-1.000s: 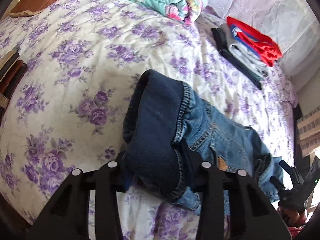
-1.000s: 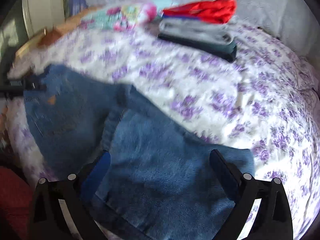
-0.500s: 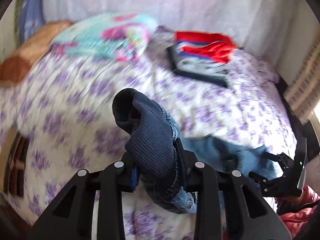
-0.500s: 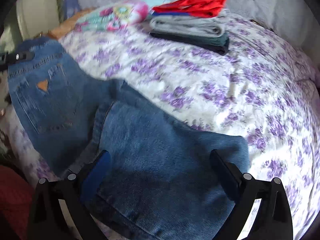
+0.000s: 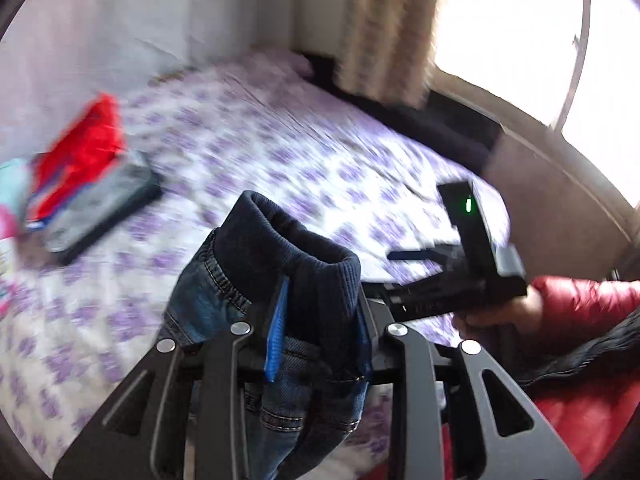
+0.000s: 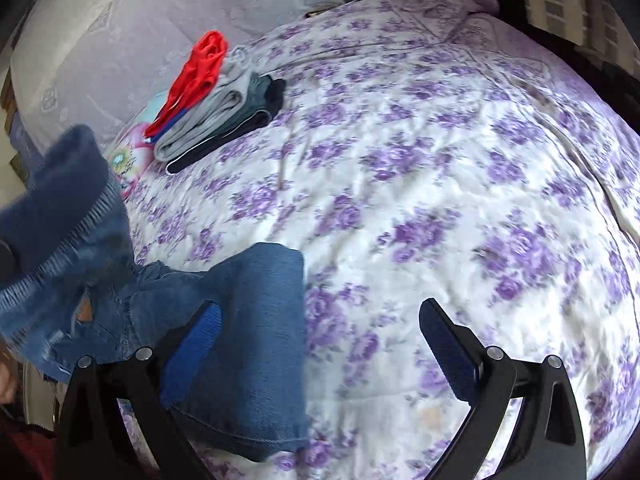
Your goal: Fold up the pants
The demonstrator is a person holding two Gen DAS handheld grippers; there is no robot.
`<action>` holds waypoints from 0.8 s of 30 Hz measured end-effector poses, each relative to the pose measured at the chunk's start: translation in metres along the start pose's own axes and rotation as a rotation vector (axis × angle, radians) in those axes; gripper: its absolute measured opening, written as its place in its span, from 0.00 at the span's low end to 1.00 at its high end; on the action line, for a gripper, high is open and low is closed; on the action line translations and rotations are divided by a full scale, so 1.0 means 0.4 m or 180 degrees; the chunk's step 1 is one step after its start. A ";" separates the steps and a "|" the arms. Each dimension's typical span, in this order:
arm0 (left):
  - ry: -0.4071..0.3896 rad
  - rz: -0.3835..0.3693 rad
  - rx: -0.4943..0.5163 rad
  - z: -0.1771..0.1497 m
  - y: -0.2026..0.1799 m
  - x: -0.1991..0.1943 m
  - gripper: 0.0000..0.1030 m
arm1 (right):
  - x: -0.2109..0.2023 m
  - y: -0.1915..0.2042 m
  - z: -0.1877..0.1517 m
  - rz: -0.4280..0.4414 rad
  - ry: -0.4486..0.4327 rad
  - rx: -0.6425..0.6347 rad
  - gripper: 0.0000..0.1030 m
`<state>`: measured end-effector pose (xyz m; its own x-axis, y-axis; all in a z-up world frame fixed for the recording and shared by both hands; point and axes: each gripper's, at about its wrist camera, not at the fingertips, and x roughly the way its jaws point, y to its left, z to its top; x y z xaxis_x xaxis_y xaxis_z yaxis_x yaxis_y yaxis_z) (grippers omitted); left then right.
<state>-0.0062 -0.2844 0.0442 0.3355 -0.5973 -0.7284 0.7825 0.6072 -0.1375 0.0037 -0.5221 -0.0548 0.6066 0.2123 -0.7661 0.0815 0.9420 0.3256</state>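
Note:
The blue jeans hang by their dark ribbed waistband from my left gripper, which is shut on that band and holds it above the bed. In the right wrist view the raised waistband end blurs at the left, while one leg of the jeans lies flat on the bedspread. My right gripper stands open low over the bed; its left finger is over the leg's edge and nothing is pressed between the pads. The left wrist view shows the right gripper in a hand with a red sleeve.
A purple-flowered bedspread covers the bed. A stack of folded clothes with a red piece on top lies at the far side beside a folded floral blanket. A curtain and a bright window stand beyond the dark bed frame.
My left gripper has closed on the waistband, lifted it and swung right while rolling. My right gripper slid right, so the leg now lies at the left of its view.

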 end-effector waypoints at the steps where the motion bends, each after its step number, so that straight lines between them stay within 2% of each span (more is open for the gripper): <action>1: 0.0204 -0.0116 0.0029 -0.002 -0.019 0.062 0.28 | -0.009 -0.020 -0.008 -0.0040 -0.0010 0.0074 0.96; 3: 0.0517 -0.0212 0.0030 -0.013 -0.048 0.144 0.29 | -0.028 -0.046 -0.018 -0.0003 -0.0048 0.0199 0.96; 4: 0.0567 -0.0237 0.0015 -0.016 -0.050 0.155 0.31 | -0.040 -0.056 -0.023 0.0052 -0.0089 0.0250 0.96; 6: 0.0490 -0.0425 -0.0109 -0.014 -0.036 0.134 0.43 | -0.061 -0.069 -0.023 0.0207 -0.0162 0.0348 0.96; 7: 0.0389 -0.0508 -0.0257 -0.007 -0.014 0.104 0.59 | -0.068 -0.071 -0.019 0.0385 -0.0179 0.0423 0.96; 8: 0.0329 -0.0480 -0.0347 -0.001 0.005 0.083 0.78 | -0.070 -0.069 -0.013 0.0565 -0.0168 0.0495 0.95; 9: 0.0200 -0.0383 -0.0495 0.002 0.036 0.050 0.83 | -0.070 -0.061 -0.004 0.0712 -0.0150 0.0533 0.94; 11: 0.0076 -0.0162 -0.0712 0.007 0.104 0.005 0.84 | -0.054 -0.029 0.013 0.0991 -0.0058 0.0536 0.89; 13: 0.0121 0.0128 -0.0953 -0.001 0.179 -0.009 0.84 | -0.028 0.011 0.025 0.1147 0.0061 0.0474 0.81; 15: 0.0215 0.0427 -0.1262 -0.044 0.253 -0.023 0.84 | 0.004 0.053 0.032 0.1212 0.0209 0.0351 0.73; 17: 0.0320 0.0579 -0.1470 -0.093 0.302 -0.029 0.84 | 0.030 0.100 0.030 0.1258 0.0347 0.0194 0.62; 18: 0.0406 0.0635 -0.1575 -0.124 0.324 -0.031 0.84 | 0.030 0.120 0.032 0.1173 0.0327 0.0080 0.62; 19: 0.0463 0.0671 -0.1620 -0.147 0.330 -0.030 0.84 | 0.028 0.145 0.034 0.1106 0.0314 -0.0090 0.61; 21: 0.0652 0.0760 -0.1656 -0.195 0.335 -0.016 0.84 | 0.016 0.174 0.043 0.1082 0.0291 -0.0284 0.48; 22: 0.0720 0.0807 -0.1625 -0.216 0.319 -0.014 0.84 | 0.001 0.191 0.049 0.1111 0.0272 -0.0358 0.38; 24: 0.0848 0.0878 -0.1535 -0.238 0.312 0.003 0.84 | -0.037 0.217 0.061 0.1142 0.0194 -0.0555 0.35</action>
<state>0.0419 -0.1595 -0.0380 0.3007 -0.2708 -0.9145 0.3394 0.9265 -0.1627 0.0213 -0.4498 -0.0016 0.5237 0.5459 -0.6540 -0.2655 0.8341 0.4836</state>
